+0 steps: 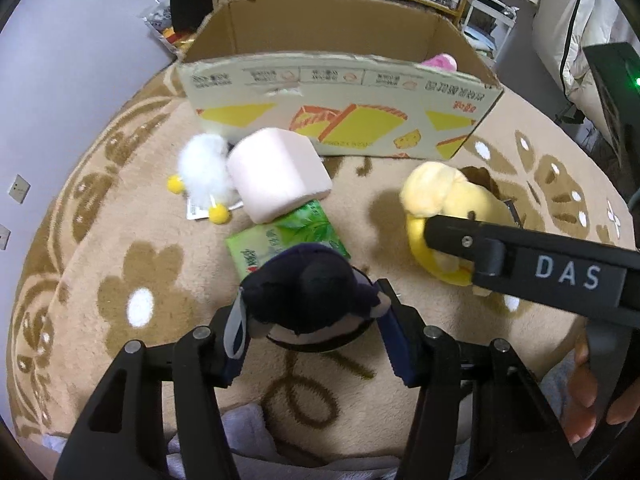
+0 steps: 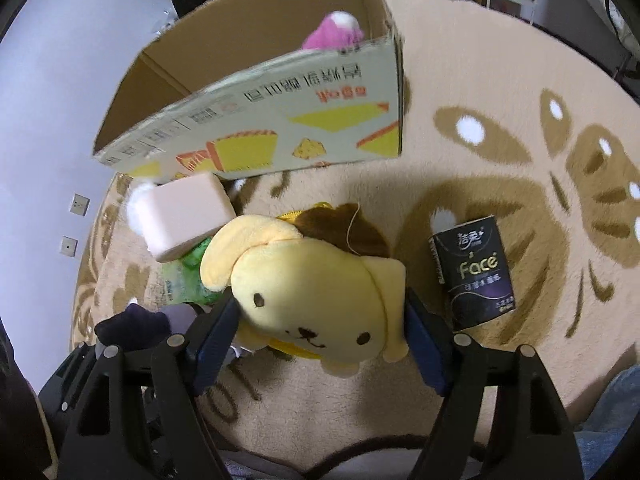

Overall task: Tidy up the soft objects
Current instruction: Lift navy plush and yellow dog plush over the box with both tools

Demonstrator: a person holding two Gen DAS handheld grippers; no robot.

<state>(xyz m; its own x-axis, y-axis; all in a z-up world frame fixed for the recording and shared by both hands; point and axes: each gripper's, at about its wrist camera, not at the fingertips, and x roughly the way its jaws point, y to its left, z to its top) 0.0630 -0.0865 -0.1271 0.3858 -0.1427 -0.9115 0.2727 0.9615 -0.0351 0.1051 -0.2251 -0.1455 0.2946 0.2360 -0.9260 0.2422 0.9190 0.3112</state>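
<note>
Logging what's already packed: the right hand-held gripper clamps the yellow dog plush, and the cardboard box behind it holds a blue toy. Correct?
Not quite. The right hand-held gripper does clamp the yellow dog plush, but the toy in the cardboard box is pink, not blue, as the right wrist view shows.

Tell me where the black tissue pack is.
In the right wrist view, the black tissue pack lies on the tan rug, right of the yellow dog plush held in the right tool, below the cardboard box's corner.
</note>
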